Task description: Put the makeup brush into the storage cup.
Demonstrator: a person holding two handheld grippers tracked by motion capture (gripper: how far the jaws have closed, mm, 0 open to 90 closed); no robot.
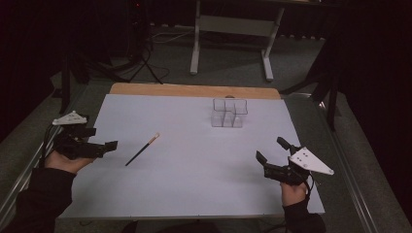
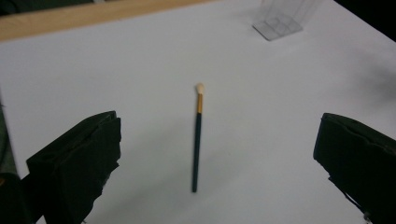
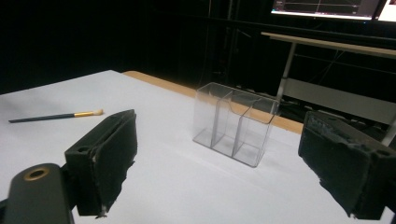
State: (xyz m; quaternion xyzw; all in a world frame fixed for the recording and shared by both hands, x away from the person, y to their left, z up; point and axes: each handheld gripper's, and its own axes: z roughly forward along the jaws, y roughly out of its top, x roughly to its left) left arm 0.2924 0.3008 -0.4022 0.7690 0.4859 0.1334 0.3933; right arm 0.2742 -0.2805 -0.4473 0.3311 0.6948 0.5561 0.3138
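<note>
Left gripper [image 1: 109,145], frame left, jaws wide, empty. Makeup brush [image 1: 142,150] flat left of centre; thin handle may roll or slip when pinched. Clear organizer [image 1: 229,112] upper centre, could tip. Right gripper [image 1: 270,154] agape, empty.

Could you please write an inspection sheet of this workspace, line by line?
Surface: white sheet on a wooden table.
Job's things: brush lying flat; clear compartment organizer upright, nothing seen inside.
Clutter: nothing seen.
Grippers: left hand-held gripper open, jaws pointing at the brush; right hand-held gripper open, facing the organizer; both hold nothing.
Cables: cable at the left hand-held gripper; floor cables behind.
Surroundings: dark room, desk frame, tripod.
</note>
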